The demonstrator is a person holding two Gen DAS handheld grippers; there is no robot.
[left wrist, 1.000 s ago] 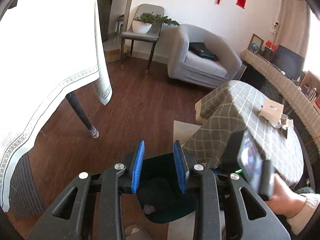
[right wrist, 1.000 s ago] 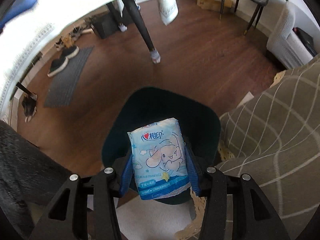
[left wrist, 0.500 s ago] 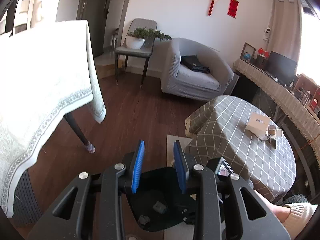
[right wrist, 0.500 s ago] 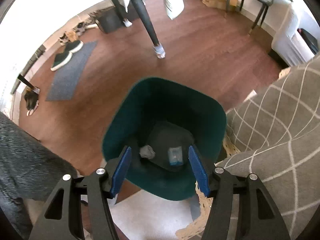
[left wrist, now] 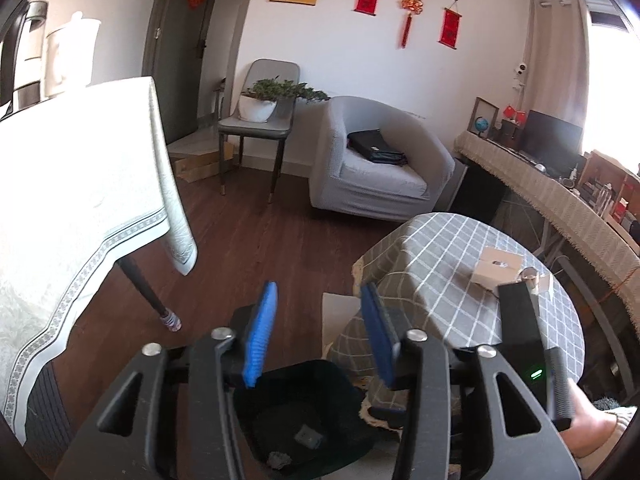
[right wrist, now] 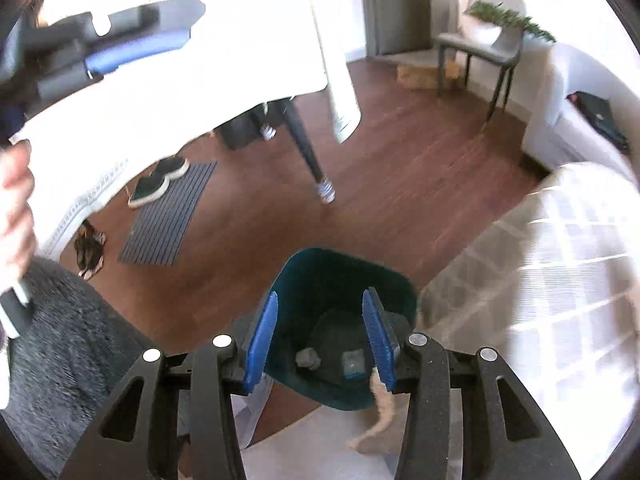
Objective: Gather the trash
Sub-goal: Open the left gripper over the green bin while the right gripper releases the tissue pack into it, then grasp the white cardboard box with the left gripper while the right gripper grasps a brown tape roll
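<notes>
A dark teal trash bin (right wrist: 344, 280) stands on the wood floor below both grippers. On its bottom lie a pale blue tissue pack (right wrist: 354, 362) and a grey crumpled scrap (right wrist: 308, 358). My right gripper (right wrist: 318, 340) hangs above the bin, its blue pads apart and closing with nothing between them. My left gripper (left wrist: 318, 332) is also above the bin (left wrist: 304, 420), its jaws opening and empty. In the right wrist view the left gripper (right wrist: 188, 22) shows at the upper left, held by a hand (right wrist: 16, 200).
A round table with a checked cloth (left wrist: 460, 264) stands right beside the bin, with a cardboard box (left wrist: 496, 268) on it. A white-clothed table (left wrist: 80, 184) overhangs on the left. A grey armchair (left wrist: 376, 160) is at the back. Shoes and a mat (right wrist: 168, 216) lie on the floor.
The right gripper let go of the tissue pack, which now lies in the bin, then rose. The left gripper also rose, and its pads spread apart.
</notes>
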